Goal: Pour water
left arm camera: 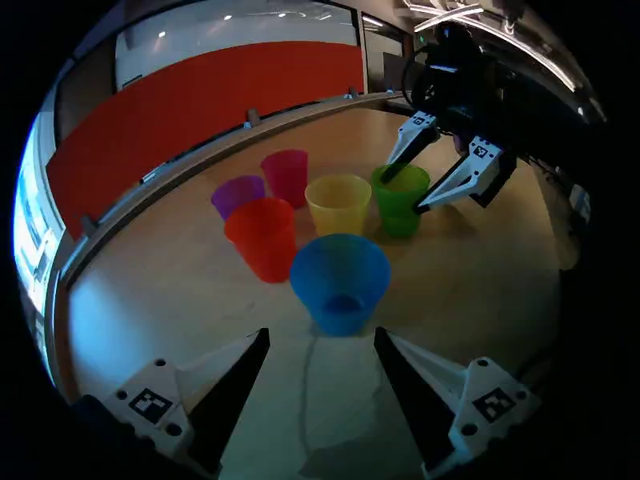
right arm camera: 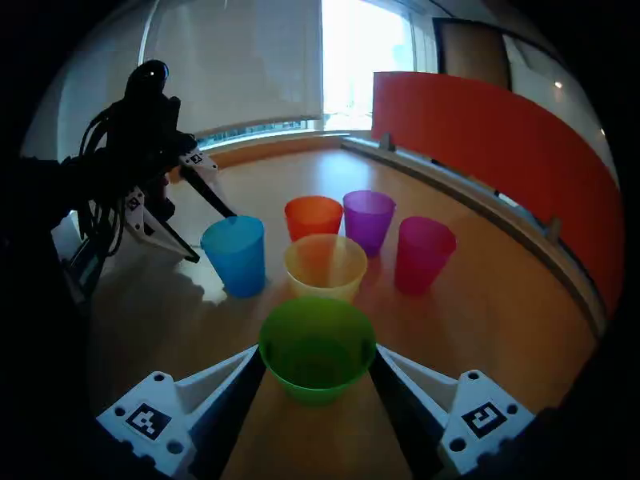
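room: indoors, with strip ceiling lights (left arm camera: 448, 18) overhead and daylight coming in from one side.
table (left arm camera: 160, 280): a pale wood top, smooth and faintly glossy, running under both grippers and well out ahead of them. all six cups stand on it, throwing soft shadows.
red panel (left arm camera: 200, 104): a long flat wall section behind the table's long edge, ahead and to the left of the left gripper, and off to the right of the right gripper.
window (right arm camera: 360, 64): bright, straight ahead of the right gripper beyond the table's end.
blind (right arm camera: 232, 64): pale, drawn down, just left of the window.
rail (left arm camera: 192, 156): a low ledge with small brackets, between the table edge and the red panel.
left gripper (left arm camera: 318, 331): fingers spread wide, with the blue cup's base in the gap right at their tips.
right gripper (right arm camera: 318, 350): fingers spread on either side of the green cup, close against its walls. whether they actually press on it is hard to tell.
blue cup (left arm camera: 340, 280): upright, nearest the left gripper.
green cup (right arm camera: 316, 376): upright, between the right gripper's fingers.
yellow cup (right arm camera: 326, 264): upright, just beyond the green cup.
orange cup (left arm camera: 262, 236): ahead-left of the left gripper, just beside the blue cup.
purple cup (left arm camera: 238, 194): behind the orange cup.
magenta cup (left arm camera: 286, 174): farthest ahead of the left gripper, near the rail.
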The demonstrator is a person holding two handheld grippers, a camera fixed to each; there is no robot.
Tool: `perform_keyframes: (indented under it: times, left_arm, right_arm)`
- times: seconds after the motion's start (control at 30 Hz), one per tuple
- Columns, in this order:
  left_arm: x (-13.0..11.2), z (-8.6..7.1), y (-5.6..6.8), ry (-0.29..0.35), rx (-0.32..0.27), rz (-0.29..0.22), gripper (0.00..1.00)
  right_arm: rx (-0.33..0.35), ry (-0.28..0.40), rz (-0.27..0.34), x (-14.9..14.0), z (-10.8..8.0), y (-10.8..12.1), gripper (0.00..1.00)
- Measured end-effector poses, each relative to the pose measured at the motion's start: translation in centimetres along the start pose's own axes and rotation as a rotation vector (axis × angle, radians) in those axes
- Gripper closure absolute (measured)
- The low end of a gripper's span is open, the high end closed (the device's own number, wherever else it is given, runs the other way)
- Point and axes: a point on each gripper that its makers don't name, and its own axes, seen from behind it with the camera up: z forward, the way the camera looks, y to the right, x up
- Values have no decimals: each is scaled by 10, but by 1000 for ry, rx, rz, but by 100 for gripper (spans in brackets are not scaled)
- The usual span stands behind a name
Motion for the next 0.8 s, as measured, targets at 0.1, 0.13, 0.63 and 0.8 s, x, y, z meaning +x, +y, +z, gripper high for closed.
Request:
perform_keyframes:
  times: [0.1, 0.13, 0.63, 0.8]
  left_arm:
    - [-1, -3, 0, 2, 2, -10, 3]
    - [-1, -4, 0, 1, 3, -12, 3]
    - [-11, -4, 9, -16, 0, -19, 3]
    - [-13, -4, 10, -20, 1, -21, 2]
  right_arm:
    - [-3, 8, 0, -1, 1, 0, 10]
    - [-3, 9, 1, -2, 0, 1, 10]
    - [-9, 9, 6, -10, -4, -2, 8]
    - [-18, 4, 14, -13, -6, 0, 3]
